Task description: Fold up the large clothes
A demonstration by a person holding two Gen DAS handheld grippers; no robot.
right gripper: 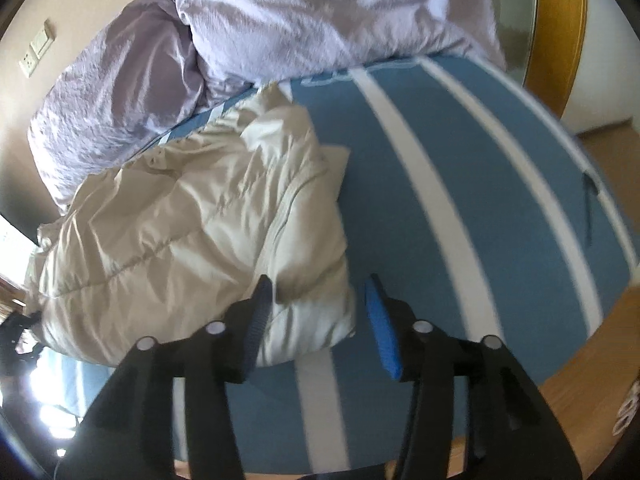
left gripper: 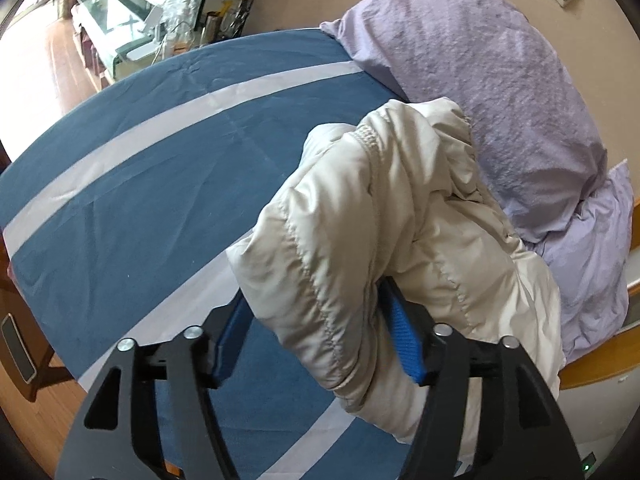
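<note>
My left tongs (left gripper: 316,332) stand parted around a thick fold of the jacket (left gripper: 384,240); the pads do not seem to press it. My right tongs (right gripper: 320,320) are released too, and the jacket's near corner lies between the fingers. The jacket sits bunched on the bed (left gripper: 132,208), its far end near the pillows (left gripper: 492,92). I think the puffy filling may spring back and undo the fold, because nothing holds it down.

Cream puffer jacket (right gripper: 188,216) (quilted, bunched) lies folded on the bed.
</note>
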